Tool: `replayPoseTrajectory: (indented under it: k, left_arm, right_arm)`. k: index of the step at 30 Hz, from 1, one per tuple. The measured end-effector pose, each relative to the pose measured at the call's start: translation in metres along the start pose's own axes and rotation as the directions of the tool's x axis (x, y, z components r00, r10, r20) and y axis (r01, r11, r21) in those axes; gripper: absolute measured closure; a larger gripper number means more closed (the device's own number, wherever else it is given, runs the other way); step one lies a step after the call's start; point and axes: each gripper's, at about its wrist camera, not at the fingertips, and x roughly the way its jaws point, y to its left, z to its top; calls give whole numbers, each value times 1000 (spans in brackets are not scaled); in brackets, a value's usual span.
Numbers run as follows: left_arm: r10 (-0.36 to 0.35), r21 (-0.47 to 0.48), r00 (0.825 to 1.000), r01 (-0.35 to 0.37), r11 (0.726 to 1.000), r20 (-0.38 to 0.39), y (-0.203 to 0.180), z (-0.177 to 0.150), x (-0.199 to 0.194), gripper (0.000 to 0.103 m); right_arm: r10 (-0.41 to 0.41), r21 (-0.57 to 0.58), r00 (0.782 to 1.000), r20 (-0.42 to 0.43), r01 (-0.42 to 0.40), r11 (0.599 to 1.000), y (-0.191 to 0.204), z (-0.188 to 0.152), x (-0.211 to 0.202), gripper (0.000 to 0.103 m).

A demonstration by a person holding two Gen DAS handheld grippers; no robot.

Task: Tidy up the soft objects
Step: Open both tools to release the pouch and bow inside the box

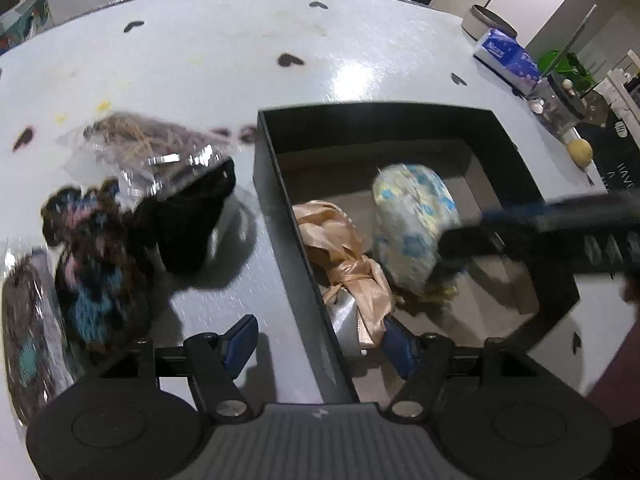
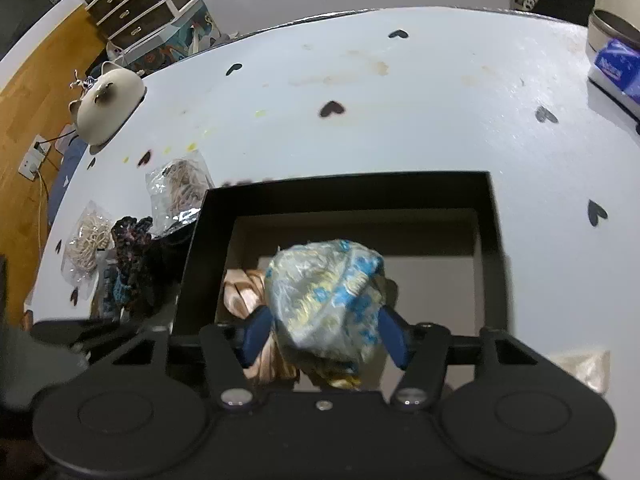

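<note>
A black open box [image 1: 272, 184] [image 2: 344, 188] sits on the white table. Inside lie a peach satin cloth [image 1: 344, 252] [image 2: 240, 292] and a blue-and-yellow patterned bundle [image 1: 412, 224] [image 2: 324, 304]. My right gripper [image 2: 324, 332] is shut on the patterned bundle over the box; it shows as a dark bar [image 1: 520, 236] in the left wrist view. My left gripper [image 1: 320, 340] is open and empty, straddling the box's left wall. A dark crocheted piece [image 1: 92, 264] [image 2: 132, 264] and a black soft item [image 1: 188, 220] lie left of the box.
Clear bags of cord [image 1: 140, 144] [image 2: 180, 184] [image 2: 86, 240] lie left of the box. A white cat-shaped bowl [image 2: 108, 104] stands at the far left. A tissue pack [image 1: 508, 56] [image 2: 616, 68], a tin [image 1: 488, 20], a jar and a lemon [image 1: 580, 152] are at the right edge.
</note>
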Motion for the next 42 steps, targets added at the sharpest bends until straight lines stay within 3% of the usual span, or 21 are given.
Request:
replayPoseTrajectory:
  k: [5, 7, 9, 18, 26, 34, 39, 42]
  left_arm:
    - [39, 8, 999, -39, 999, 24, 5, 14, 2, 35]
    - [47, 4, 998, -47, 999, 30, 7, 19, 2, 35]
    - [44, 0, 999, -45, 999, 31, 8, 20, 2, 35]
    - [33, -18, 998, -32, 999, 57, 4, 19, -4, 34]
    - [17, -66, 990, -8, 998, 140, 4, 10, -32, 27]
    - [23, -86, 967, -1, 996, 255, -7, -3, -74, 21]
    - [37, -88, 948, -9, 996, 317, -15, -16, -96, 20]
    - [45, -96, 934, -12, 995, 353, -19, -26, -106, 13]
  right_arm:
    - [5, -29, 996, -88, -7, 1000, -5, -5, -3, 61]
    - [6, -45, 992, -123, -12, 999, -5, -7, 3, 73]
    - [4, -30, 991, -132, -8, 1000, -7, -8, 9, 78]
    - [19, -14, 999, -49, -20, 1000, -2, 10, 23, 80]
    - [21, -39, 999, -26, -22, 999, 0, 6, 10, 73]
    - [2, -28, 995, 103, 1, 1000, -9, -13, -38, 59]
    - [-23, -36, 979, 201, 31, 999, -13, -28, -66, 51]
    - [-39, -39, 965, 258, 51, 998, -13, -37, -81, 43]
